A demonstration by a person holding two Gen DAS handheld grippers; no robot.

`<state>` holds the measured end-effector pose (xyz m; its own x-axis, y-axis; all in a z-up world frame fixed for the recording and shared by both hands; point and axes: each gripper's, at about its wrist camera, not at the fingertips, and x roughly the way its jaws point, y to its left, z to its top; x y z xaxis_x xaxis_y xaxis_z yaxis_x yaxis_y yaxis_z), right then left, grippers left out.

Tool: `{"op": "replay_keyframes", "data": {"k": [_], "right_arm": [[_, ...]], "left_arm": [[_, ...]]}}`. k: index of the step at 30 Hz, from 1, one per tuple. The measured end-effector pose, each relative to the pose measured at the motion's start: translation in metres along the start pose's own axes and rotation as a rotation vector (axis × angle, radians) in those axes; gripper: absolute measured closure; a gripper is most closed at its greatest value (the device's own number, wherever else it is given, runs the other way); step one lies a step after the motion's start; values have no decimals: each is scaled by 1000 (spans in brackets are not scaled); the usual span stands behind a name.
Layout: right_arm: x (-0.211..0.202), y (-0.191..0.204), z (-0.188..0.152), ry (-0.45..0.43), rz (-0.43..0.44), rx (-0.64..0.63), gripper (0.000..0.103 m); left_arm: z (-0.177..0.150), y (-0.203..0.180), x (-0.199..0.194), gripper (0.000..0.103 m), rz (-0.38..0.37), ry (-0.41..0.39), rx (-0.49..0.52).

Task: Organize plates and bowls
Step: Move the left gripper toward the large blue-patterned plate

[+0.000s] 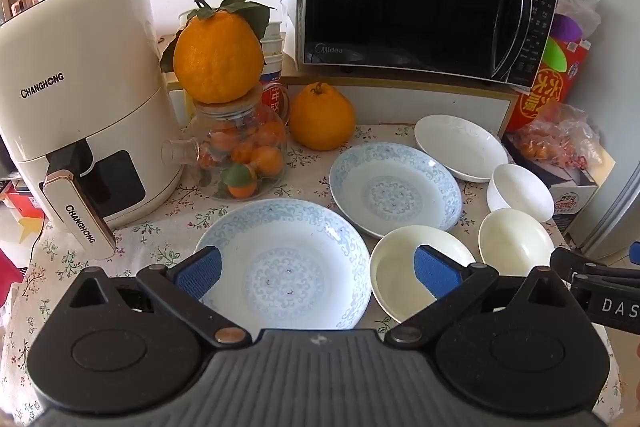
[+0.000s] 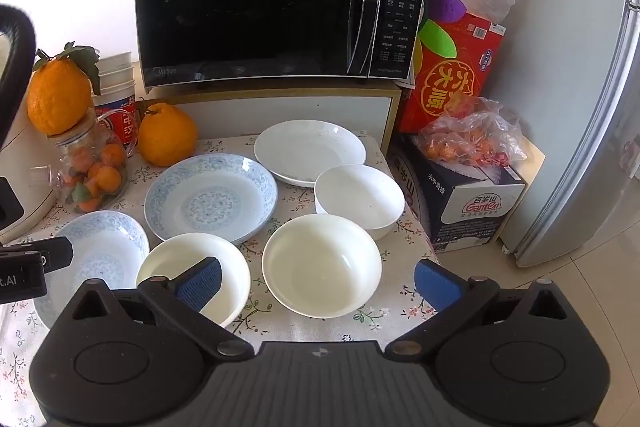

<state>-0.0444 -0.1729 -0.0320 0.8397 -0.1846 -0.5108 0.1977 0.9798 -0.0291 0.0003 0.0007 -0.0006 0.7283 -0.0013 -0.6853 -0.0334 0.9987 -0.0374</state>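
We hold the left gripper (image 1: pixel 318 269) above the near end of the table (image 1: pixel 168 227), its blue pads spread wide and gripping nothing; beneath it lies the near blue-patterned plate (image 1: pixel 286 263), with a cream bowl (image 1: pixel 400 267) just beside that plate on the right. Our right gripper (image 2: pixel 318 281) is spread just as wide and also holds nothing, hanging over a second cream bowl (image 2: pixel 322 265) that sits near the table's front right edge. Behind the bowls we see the far blue-patterned plate (image 2: pixel 211 195), whose near rim seems to overlap the first cream bowl's edge (we cannot tell whether they actually touch). Farther back stands a plain white plate (image 2: pixel 310 151), and just in front of it on the right a deeper white bowl (image 2: pixel 359 197). All six dishes rest singly on the flowered tablecloth, none stacked. At the left stands a cream air fryer (image 1: pixel 80 99), and next to it a glass jar (image 1: pixel 240 155) of small oranges with a large orange (image 1: pixel 218 57) balanced on its lid; another orange (image 1: pixel 322 117) sits on the cloth beside the jar. A black microwave (image 2: pixel 280 7) stands on a raised shelf behind everything.
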Motion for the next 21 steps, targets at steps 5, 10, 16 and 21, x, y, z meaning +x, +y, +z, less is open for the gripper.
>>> {"op": "replay_keyframes", "data": {"k": [5,10,16,21], "right_arm": [[3,1,2,14,-12,1,5],[3,5,3,11,-24,-14,5],[4,8,3,16,-22,-18,5],[5,12,2,23,-14,-25,5]], "left_arm": [[-1,0,2,0,-10,14,-5],[-2,5,4,0,-16,27,-10],[-7,6,5,0,-13,15,-21],[-7,6,8,0,-11,9,-28]]}}
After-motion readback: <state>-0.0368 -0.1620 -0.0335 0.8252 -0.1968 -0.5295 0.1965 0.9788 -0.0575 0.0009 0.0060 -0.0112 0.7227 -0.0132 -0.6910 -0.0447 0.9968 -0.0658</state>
